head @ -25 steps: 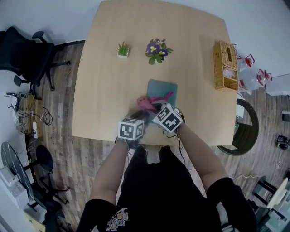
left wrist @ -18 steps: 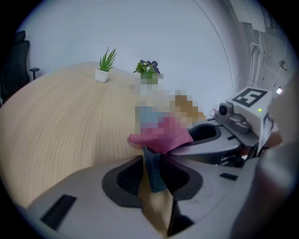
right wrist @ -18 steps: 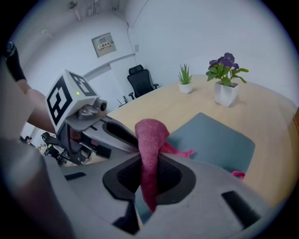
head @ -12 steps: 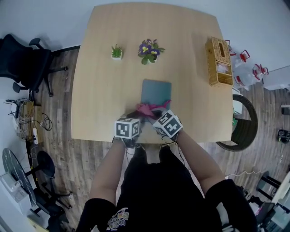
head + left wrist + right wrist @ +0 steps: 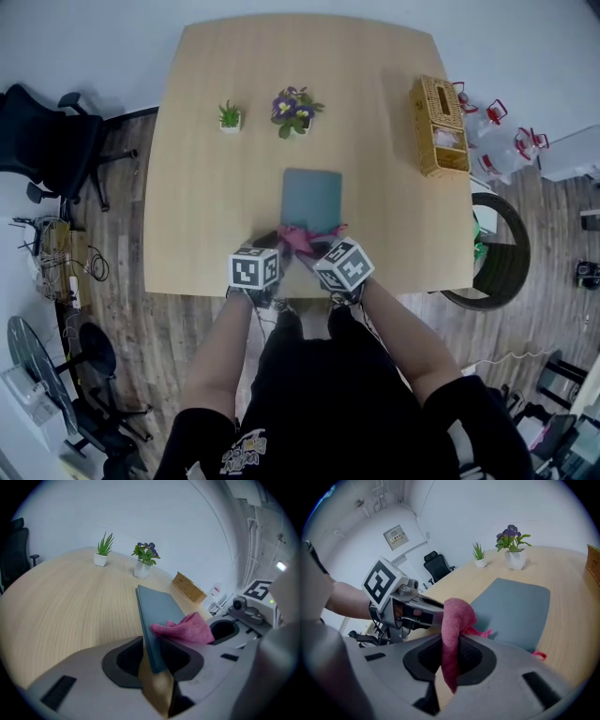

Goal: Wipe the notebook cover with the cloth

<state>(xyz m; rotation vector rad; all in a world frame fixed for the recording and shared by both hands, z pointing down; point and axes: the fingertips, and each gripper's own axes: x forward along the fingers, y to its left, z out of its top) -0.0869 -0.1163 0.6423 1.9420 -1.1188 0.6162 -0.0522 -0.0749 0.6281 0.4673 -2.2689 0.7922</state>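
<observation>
A grey-blue notebook (image 5: 311,197) lies flat on the wooden table (image 5: 206,187). Its near left corner (image 5: 151,634) sits pinched between the jaws of my left gripper (image 5: 154,657), which holds it still. My right gripper (image 5: 450,657) is shut on a pink cloth (image 5: 453,620), which hangs bunched out of the jaws. From above, the cloth (image 5: 305,237) rests at the notebook's near edge, between the left gripper (image 5: 270,244) and the right gripper (image 5: 317,247). The notebook cover (image 5: 516,607) beyond the cloth is bare.
A small green plant (image 5: 229,116) and a purple-flowered plant (image 5: 293,109) stand at the table's far side. A wicker basket (image 5: 437,127) sits at the right edge. The table's near edge runs just under both grippers. A black office chair (image 5: 47,141) stands left.
The right gripper has drawn the cloth back across the cover to the notebook's near edge and rolled its wrist. The left gripper has stayed on the corner.
</observation>
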